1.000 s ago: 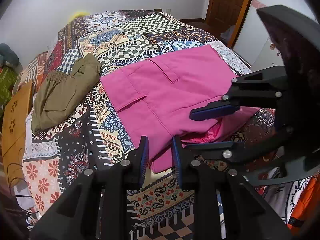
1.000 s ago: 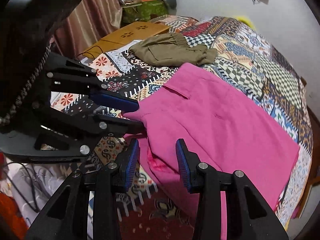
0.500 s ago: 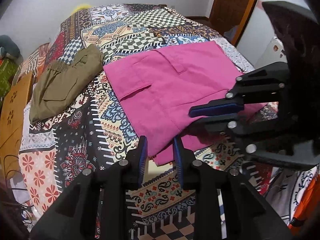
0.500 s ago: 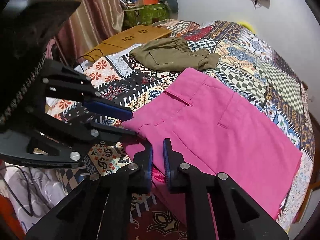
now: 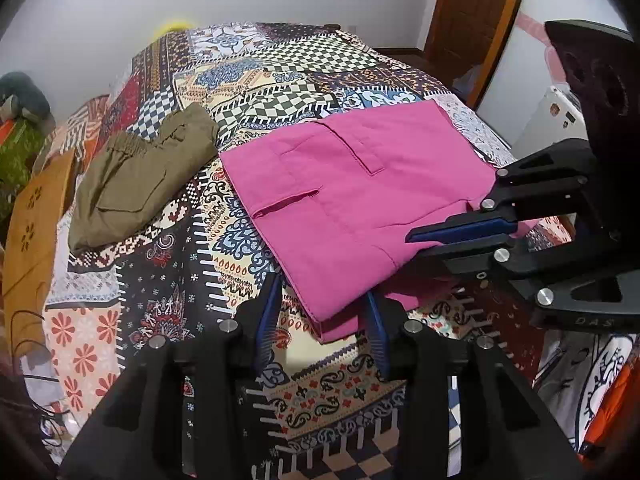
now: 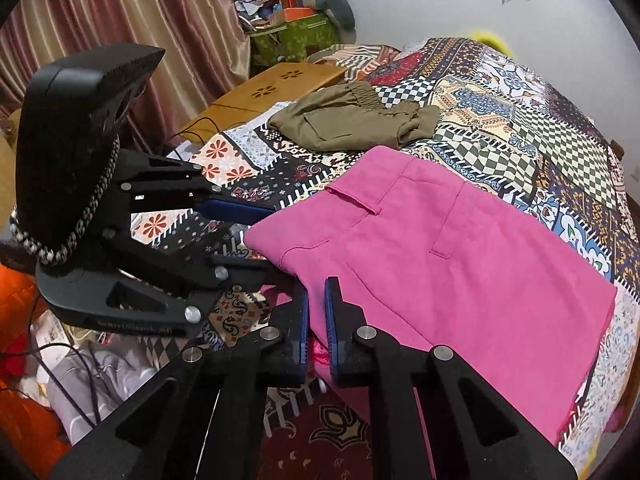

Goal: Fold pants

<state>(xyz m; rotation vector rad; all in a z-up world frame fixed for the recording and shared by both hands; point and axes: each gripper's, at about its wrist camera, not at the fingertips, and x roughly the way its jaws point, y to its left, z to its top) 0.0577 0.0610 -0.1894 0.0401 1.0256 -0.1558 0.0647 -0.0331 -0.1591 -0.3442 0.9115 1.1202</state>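
Observation:
The pink pants (image 5: pixel 360 200) lie folded on the patterned bedspread (image 5: pixel 168 292), also in the right wrist view (image 6: pixel 460 260). My left gripper (image 5: pixel 322 312) is open, its fingers on either side of the near corner of the pants; it also shows in the right wrist view (image 6: pixel 256 236). My right gripper (image 6: pixel 316 312) is shut on the near edge of the pink pants, and it shows at the right of the left wrist view (image 5: pixel 436 242).
Folded olive pants (image 5: pixel 136 180) lie on the bed to the left of the pink pants. A wooden lap desk (image 6: pixel 272 88) sits at the bed's far side. Curtains (image 6: pixel 120 8), boxes and clutter stand beyond. A door (image 5: pixel 476 8) is at the back right.
My right gripper closed on the near edge of the pink pants. My left gripper opened wider around the near corner. The pants shifted slightly further onto the bed.

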